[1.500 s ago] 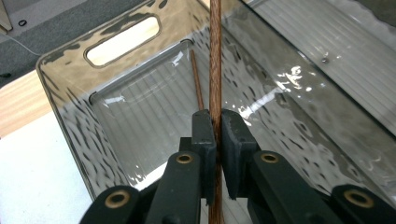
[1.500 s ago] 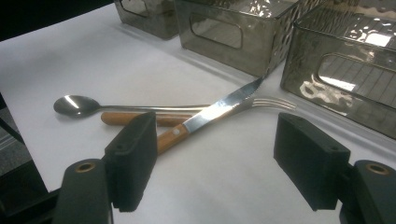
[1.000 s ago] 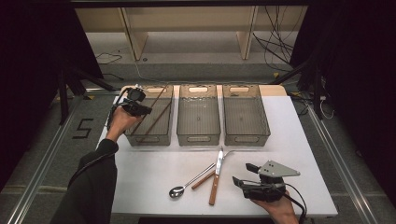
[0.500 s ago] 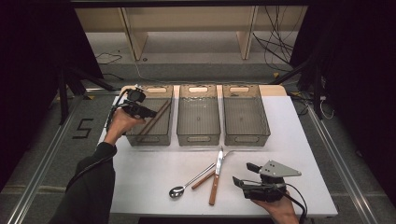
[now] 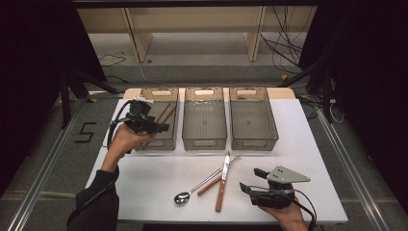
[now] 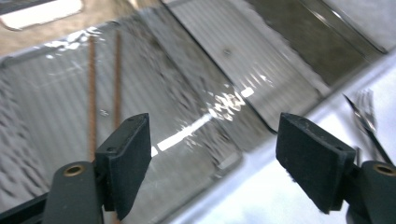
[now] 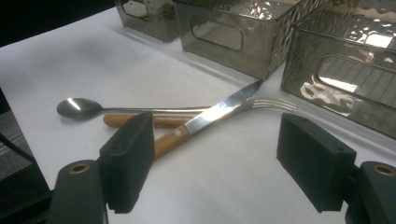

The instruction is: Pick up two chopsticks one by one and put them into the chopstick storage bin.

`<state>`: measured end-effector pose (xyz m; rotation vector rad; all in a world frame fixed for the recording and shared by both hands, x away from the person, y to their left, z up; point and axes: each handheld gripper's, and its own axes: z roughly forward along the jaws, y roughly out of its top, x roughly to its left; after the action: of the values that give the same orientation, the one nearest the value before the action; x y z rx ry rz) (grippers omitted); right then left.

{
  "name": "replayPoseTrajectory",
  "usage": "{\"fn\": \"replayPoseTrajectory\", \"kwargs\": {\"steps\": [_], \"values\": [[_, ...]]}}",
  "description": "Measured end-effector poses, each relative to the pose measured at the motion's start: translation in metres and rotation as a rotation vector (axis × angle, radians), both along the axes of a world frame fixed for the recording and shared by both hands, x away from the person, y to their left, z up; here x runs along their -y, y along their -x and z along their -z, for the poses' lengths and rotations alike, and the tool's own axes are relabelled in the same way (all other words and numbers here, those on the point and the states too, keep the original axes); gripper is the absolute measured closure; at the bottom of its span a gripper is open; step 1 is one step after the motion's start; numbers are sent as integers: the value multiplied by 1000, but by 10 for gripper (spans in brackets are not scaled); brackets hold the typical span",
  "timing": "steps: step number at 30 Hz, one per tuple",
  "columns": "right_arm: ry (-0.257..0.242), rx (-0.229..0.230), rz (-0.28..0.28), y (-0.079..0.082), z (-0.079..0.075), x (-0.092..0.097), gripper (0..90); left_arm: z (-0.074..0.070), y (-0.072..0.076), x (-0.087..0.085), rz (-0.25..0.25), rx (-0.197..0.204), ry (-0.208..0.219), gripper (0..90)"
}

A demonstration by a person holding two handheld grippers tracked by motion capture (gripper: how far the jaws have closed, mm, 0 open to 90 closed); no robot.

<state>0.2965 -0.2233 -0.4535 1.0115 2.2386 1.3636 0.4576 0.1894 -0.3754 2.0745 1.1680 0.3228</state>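
1. Chopsticks (image 5: 166, 113): two thin brown sticks lying flat in the leftmost bin (image 5: 169, 95), long axis running front-to-back w/ a slight slant, side by side, nearly parallel.
2. Look: slim, reddish-brown, plain; seen thru rippled smoky-clear plastic in the left gripper view (image 6: 92, 93).
3. Left gripper (image 5: 161, 128): over the bin's near end, jaws just been opening, now wide apart, nothing betw. them.
4. Right gripper (image 5: 248, 182): near table's front edge, jaws apart, empty; knife (image 5: 223, 179), spoon (image 5: 192, 190) & fork (image 5: 233, 159) just beside it.
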Motion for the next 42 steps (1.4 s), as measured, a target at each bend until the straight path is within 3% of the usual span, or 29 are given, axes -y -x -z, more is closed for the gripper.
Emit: {"fn": "replayPoseTrajectory", "kwargs": {"steps": [9, 11, 16, 23, 30, 35, 42], "values": [[-10, 0, 0, 0, 0, -1, 284, 10, 35, 15, 37, 31, 47, 224], [-9, 3, 1, 0, 0, -1, 284, 15, 36, 20, 44, 16, 18, 221], [-14, 1, 4, 0, 1, -1, 285, 25, 42, 27, 57, 6, 5, 214], [-20, 3, 11, -1, 2, 2, 284, 29, 59, 28, 86, 31, 22, 199], [-39, -5, 19, -4, 4, 5, 272, 35, 73, 28, 75, 50, 38, 192], [-75, -5, 18, -4, 3, 7, 255, 42, 82, 31, 88, 52, 50, 191], [-93, -3, 25, -4, 2, 9, 250, 49, 86, 39, 123, 25, 20, 187]]}}
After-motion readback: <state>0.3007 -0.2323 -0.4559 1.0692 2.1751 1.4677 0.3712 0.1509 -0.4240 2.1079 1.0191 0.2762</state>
